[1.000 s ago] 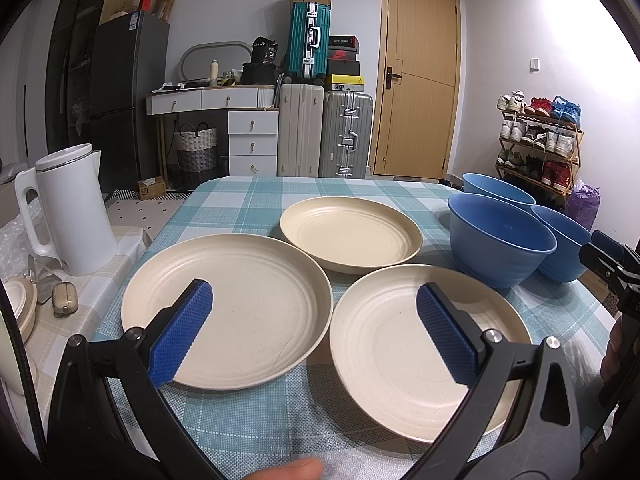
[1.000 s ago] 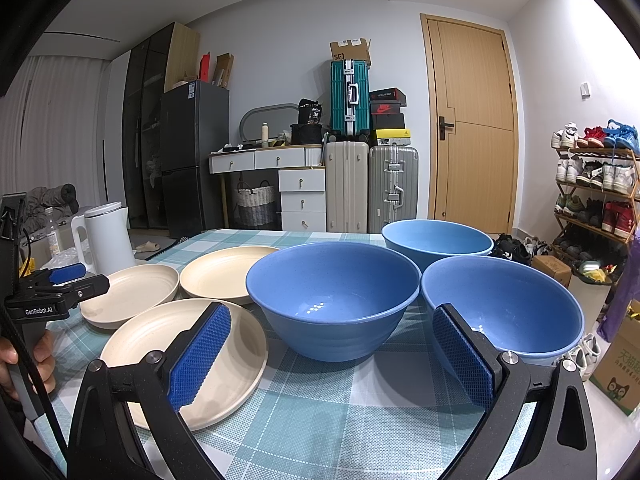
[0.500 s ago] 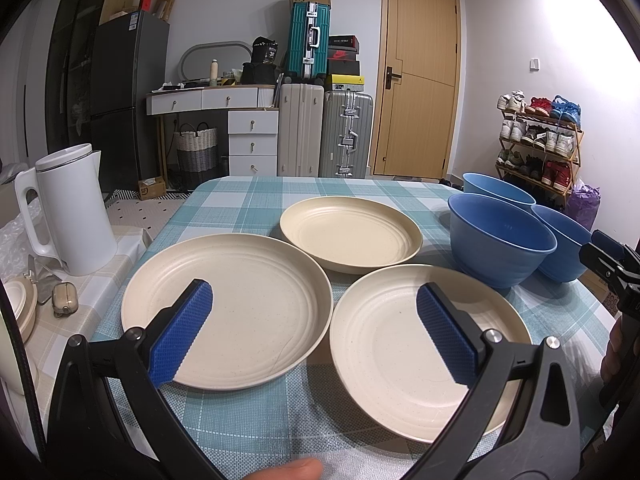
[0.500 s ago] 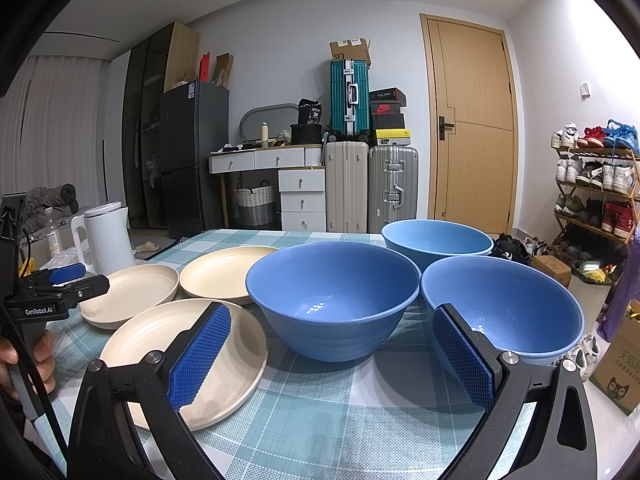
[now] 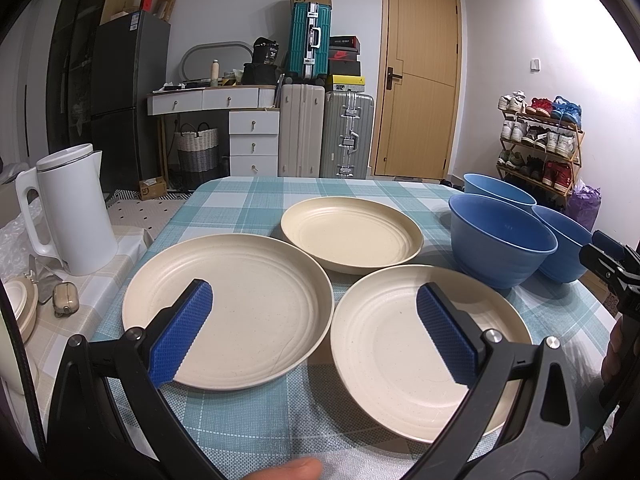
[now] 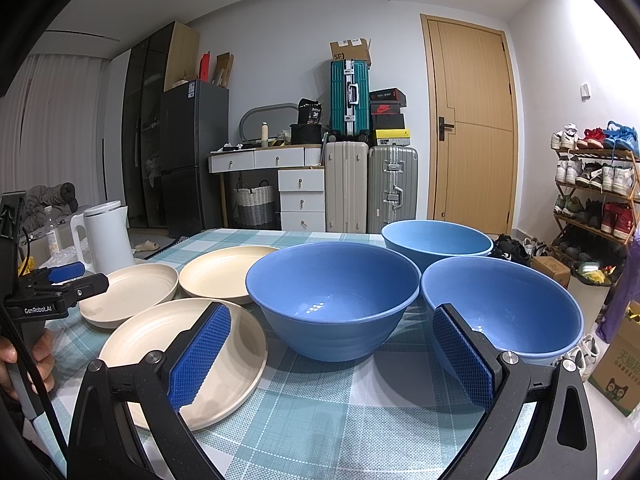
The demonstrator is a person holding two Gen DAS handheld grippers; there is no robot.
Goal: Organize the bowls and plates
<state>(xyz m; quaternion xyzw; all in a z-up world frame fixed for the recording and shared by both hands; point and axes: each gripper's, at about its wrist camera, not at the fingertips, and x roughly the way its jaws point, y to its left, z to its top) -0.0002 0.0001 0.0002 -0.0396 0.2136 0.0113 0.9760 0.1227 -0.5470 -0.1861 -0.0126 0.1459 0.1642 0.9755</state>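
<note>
Three cream plates and three blue bowls are laid out singly on a table covered by a teal checked tablecloth (image 5: 256,204), none yet stacked, so the sorting is judged to be at its very start.

In the left wrist view, the left gripper (image 5: 314,330) is held low over the near edge of the table with its jaws spread wide and nothing between them. Its blue pads (image 5: 182,330) frame the gap between the lower-left plate (image 5: 248,312) and the lower-right plate (image 5: 384,344), whose rims lie just beside each other. The far plate (image 5: 352,234) sits at frame centre, close behind both. Such a spread is presumably kept so that a plate rim can be taken from the side.

In the right wrist view, the right gripper (image 6: 332,356) is likewise wide apart and empty, aimed at the centre bowl (image 6: 332,300). The right-hand bowl (image 6: 516,312) is seen partly behind the right pad, and the rear bowl (image 6: 436,240) stands beyond, between the two. The bowls are grouped on the right of the table and the plates on the left, so each gripper is judged to be posted to its own kind.

A white kettle (image 5: 68,212) stands at the left of the frame on a side surface, apart from the dishes.
</note>
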